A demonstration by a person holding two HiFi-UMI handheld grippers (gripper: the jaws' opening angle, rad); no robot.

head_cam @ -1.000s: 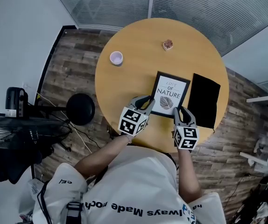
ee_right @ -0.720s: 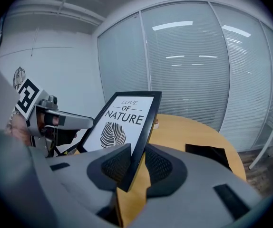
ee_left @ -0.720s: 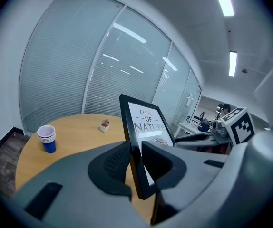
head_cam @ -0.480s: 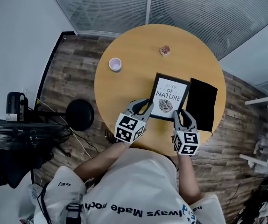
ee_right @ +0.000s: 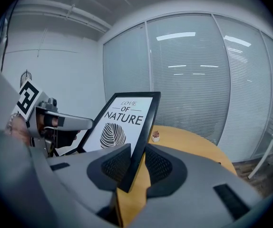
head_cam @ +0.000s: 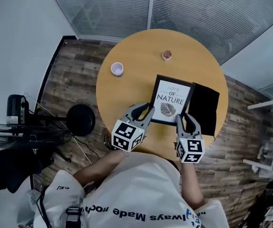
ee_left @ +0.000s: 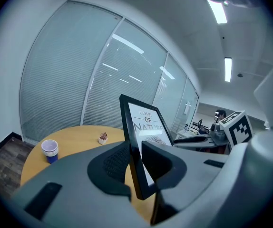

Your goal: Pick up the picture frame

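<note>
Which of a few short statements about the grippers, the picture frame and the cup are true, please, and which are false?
1. The left gripper is shut on the picture frame. True.
2. The right gripper is open and empty. False: it is also shut on the frame.
3. The cup stands between the grippers. False: it stands apart, near the table's left edge in the head view.
4. The frame's print reads LOVE OF NATURE. True.

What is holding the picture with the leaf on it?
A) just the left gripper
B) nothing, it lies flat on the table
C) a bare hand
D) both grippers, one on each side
D: the left gripper is shut on one edge of the picture frame and the right gripper on the other, as each gripper's own view shows.
</note>
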